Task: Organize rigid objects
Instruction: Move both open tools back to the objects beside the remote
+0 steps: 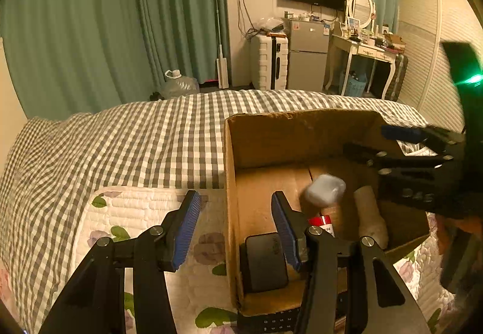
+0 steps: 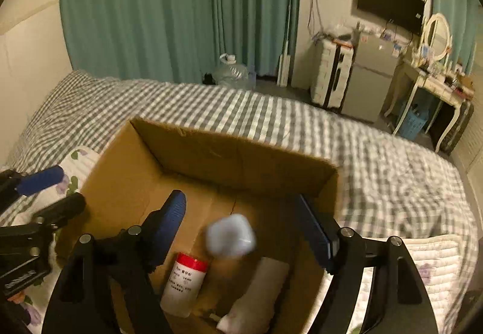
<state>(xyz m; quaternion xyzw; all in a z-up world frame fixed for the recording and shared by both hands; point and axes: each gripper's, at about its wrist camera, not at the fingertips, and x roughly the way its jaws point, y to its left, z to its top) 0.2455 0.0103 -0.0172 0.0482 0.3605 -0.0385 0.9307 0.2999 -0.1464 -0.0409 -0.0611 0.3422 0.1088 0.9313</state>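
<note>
An open cardboard box (image 1: 232, 177) (image 2: 126, 171) sits on the bed. A small pale blue-white case (image 2: 231, 234) (image 1: 325, 189), blurred, is in mid-air between my right gripper's (image 2: 241, 219) open fingers, above the box floor. Inside the box lie a white bottle with a red cap (image 2: 185, 282) (image 1: 324, 221), a beige roll (image 2: 259, 294) (image 1: 371, 219) and a dark flat case (image 1: 264, 264). My left gripper (image 1: 235, 222) is open and empty, straddling the box's left wall. The right gripper also shows in the left wrist view (image 1: 392, 147), open over the box.
The bed has a grey checked cover (image 1: 135, 141) and a floral quilt (image 1: 145, 213) under the left gripper. Beyond the bed stand a white suitcase (image 1: 268, 62), a small fridge (image 1: 308, 59), a dressing table (image 1: 368, 53) and a water jug (image 1: 178, 83).
</note>
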